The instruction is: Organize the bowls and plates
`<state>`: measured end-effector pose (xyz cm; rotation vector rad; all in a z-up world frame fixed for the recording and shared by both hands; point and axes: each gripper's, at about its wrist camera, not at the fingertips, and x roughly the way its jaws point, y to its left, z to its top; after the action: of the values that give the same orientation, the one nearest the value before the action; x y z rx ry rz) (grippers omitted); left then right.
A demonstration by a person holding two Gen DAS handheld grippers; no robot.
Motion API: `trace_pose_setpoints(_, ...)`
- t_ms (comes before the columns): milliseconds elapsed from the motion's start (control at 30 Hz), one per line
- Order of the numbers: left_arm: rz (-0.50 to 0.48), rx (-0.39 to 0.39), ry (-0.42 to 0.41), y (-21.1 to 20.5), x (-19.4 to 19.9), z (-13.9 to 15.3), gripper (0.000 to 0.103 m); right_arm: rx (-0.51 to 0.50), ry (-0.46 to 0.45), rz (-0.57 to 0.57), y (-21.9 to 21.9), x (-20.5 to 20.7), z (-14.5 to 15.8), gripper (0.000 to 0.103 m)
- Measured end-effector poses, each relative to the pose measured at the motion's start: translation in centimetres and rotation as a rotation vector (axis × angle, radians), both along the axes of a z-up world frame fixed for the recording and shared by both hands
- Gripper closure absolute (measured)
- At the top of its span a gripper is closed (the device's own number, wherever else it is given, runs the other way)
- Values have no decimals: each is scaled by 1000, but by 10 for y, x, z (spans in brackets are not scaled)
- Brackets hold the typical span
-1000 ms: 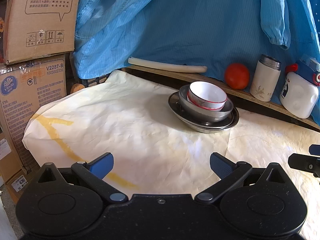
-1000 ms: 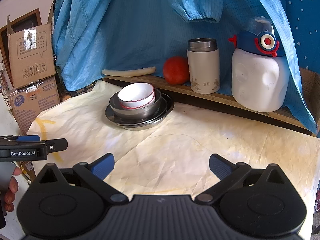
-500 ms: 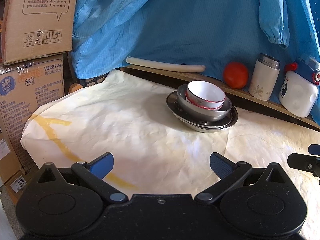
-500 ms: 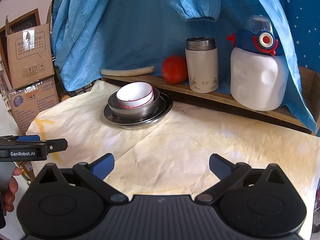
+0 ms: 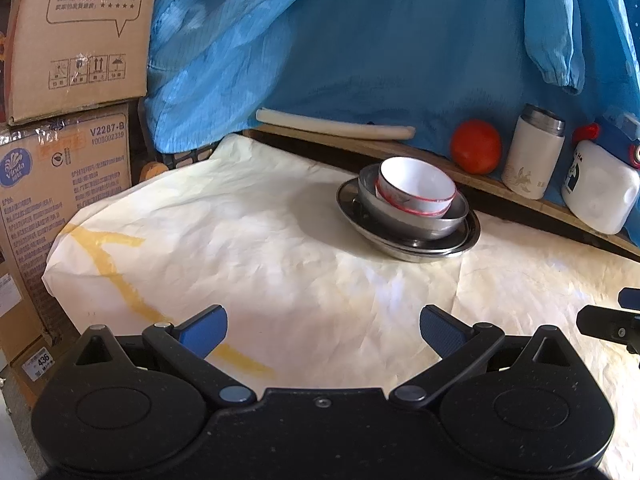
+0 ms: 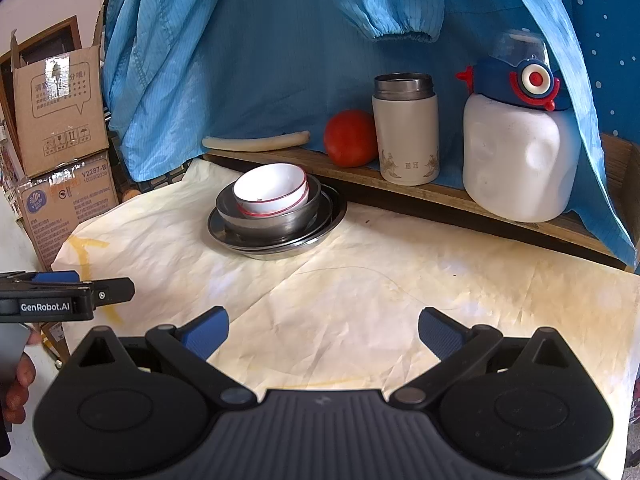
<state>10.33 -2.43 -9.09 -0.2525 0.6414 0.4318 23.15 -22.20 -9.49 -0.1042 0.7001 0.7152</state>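
Observation:
A white bowl with a red rim (image 5: 416, 190) (image 6: 272, 190) sits tilted in a steel bowl (image 5: 408, 220) (image 6: 276, 222), which rests on stacked steel plates (image 5: 468, 240) (image 6: 328, 224) on the paper-covered table (image 5: 260, 248) (image 6: 380, 300). My left gripper (image 5: 323, 328) is open and empty, well short of the stack; it also shows in the right wrist view (image 6: 108, 290). My right gripper (image 6: 323, 330) is open and empty, near the table's front; its tip shows in the left wrist view (image 5: 608, 322).
A wooden ledge (image 6: 440, 196) behind the stack carries a red tomato (image 6: 350, 144), a white thermos (image 6: 406, 128), a white and blue jug (image 6: 520, 148) and a pale roll (image 6: 256, 142). Blue cloth (image 6: 280, 60) hangs behind. Cardboard boxes (image 5: 60, 120) stand at the left.
Both grippers have drifted slightly; the stack sits a little further left in each view. The jaws stay open and the dishes have not moved.

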Motion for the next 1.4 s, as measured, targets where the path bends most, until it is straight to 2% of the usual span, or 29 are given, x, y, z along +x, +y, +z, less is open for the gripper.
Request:
trace_pose_setpoints(267, -9, -45, 1, 1, -1, 1, 1, -1, 1, 1, 0, 0, 0, 0)
trace_pose_setpoints(1400, -33, -43, 22, -3, 10, 1, 3, -5, 17, -4, -3, 6, -3, 0)
